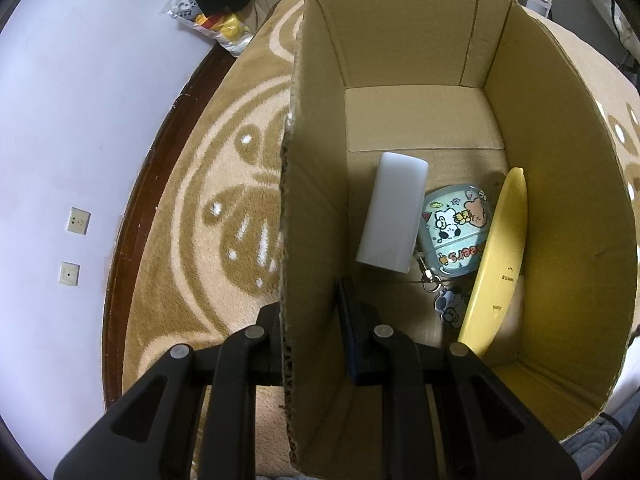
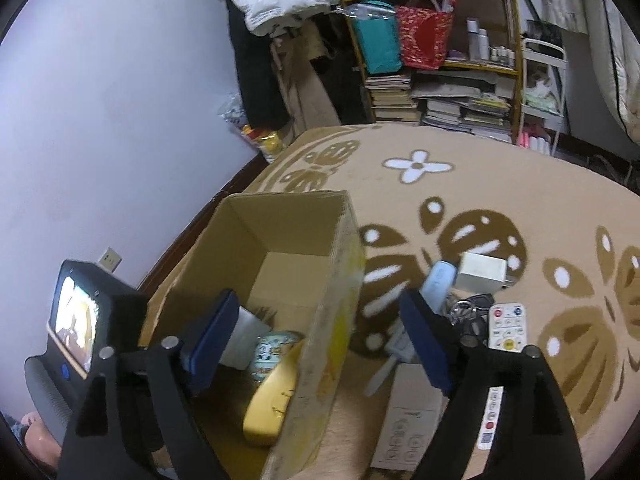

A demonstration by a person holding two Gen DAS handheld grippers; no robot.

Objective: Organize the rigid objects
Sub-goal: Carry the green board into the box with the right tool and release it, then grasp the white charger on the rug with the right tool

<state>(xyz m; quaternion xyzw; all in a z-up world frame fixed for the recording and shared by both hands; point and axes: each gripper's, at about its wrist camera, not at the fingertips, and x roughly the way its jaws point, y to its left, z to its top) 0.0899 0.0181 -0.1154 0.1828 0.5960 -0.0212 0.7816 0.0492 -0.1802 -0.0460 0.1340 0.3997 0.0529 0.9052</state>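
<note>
An open cardboard box [image 1: 560, 208] stands on the patterned rug. My left gripper [image 1: 308, 304] is shut on the box's left wall, one finger outside and one inside. On the box floor lie a white block [image 1: 392, 216], a teal cartoon tin [image 1: 456, 228] with a keychain [image 1: 446, 304], and a yellow plate [image 1: 496, 264] leaning on the right wall. My right gripper [image 2: 320, 340] is open above the box's right wall [image 2: 336, 320], which it straddles without touching, and it holds nothing. On the rug beside the box lie a white remote [image 2: 508, 326], a white charger [image 2: 480, 272] and a light blue object [image 2: 438, 284].
A white carton [image 2: 408, 424], dark keys [image 2: 470, 310] and a second long remote [image 2: 492, 416] lie near my right finger. A black device with a lit screen [image 2: 76, 320] sits at the box's left. A wall [image 1: 60, 120] runs along the left; crowded shelves [image 2: 440, 60] stand behind the rug.
</note>
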